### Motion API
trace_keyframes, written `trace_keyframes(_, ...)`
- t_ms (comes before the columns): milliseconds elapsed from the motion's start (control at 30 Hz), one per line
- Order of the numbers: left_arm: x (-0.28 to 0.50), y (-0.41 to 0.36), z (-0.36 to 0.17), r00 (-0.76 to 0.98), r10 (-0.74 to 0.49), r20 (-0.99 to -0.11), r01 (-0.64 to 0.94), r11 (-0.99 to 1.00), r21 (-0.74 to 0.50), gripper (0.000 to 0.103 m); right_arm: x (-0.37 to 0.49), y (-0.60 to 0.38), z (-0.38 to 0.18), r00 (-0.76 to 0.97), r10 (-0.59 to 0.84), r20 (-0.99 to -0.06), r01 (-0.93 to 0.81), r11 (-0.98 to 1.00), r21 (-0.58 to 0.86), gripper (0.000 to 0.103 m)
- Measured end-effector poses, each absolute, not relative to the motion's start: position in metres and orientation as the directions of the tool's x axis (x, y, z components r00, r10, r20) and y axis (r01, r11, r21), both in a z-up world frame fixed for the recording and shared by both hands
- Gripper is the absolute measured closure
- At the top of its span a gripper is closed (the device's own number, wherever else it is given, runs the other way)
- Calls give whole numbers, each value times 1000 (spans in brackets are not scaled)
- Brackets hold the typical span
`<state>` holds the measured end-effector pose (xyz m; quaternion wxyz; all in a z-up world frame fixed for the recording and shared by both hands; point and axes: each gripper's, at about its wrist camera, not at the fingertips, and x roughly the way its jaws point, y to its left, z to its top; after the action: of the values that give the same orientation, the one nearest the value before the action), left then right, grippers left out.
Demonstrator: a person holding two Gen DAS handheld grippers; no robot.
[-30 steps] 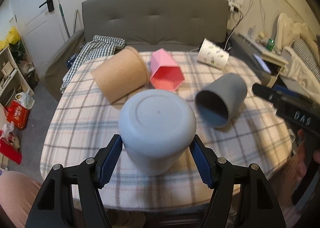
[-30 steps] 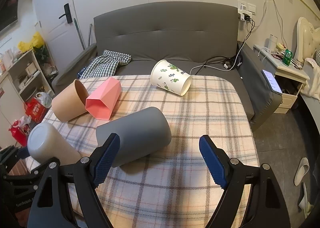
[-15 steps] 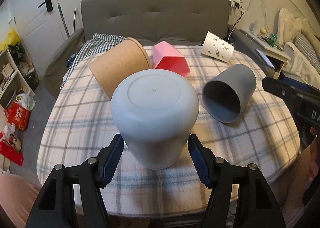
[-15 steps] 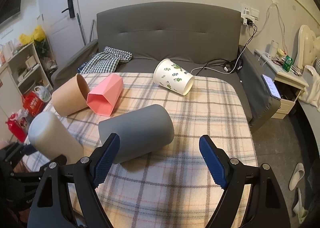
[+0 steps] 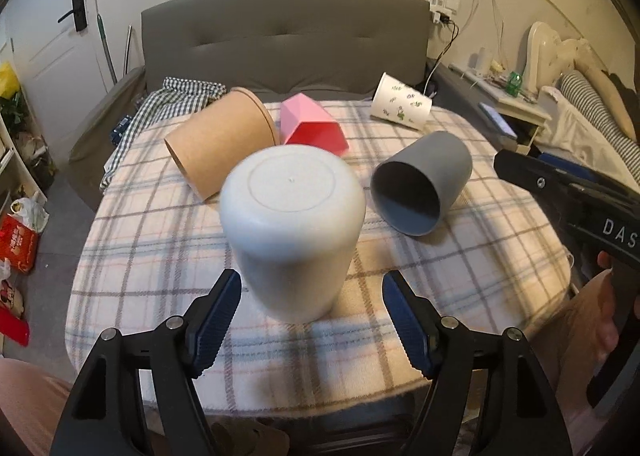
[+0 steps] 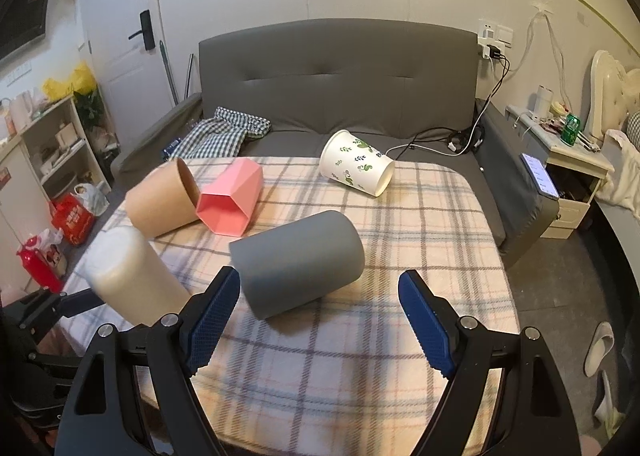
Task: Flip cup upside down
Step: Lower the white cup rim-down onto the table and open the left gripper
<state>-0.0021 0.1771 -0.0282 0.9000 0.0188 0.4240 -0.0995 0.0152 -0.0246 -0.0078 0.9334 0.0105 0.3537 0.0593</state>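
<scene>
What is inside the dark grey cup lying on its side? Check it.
The dark grey cup shows a bare grey inner wall through its open mouth, with nothing visible inside. Its deepest part by the base is in shadow.

Five cups (image 5: 292,226) on one plaid-covered table (image 5: 480,256), two tools (image 5: 312,316).

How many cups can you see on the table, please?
5: pale grey cup upside down between the left gripper's fingers; dark grey cup, brown cup, pink cup and leaf-print cup lie sideways beyond.
</scene>
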Motion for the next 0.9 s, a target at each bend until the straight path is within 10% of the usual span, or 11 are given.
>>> trace_keyframes(900, -54, 248, 24, 776, -137, -616, 130, 990, -56, 15, -70, 27, 13, 802, 108, -587, -102, 994, 42, 10)
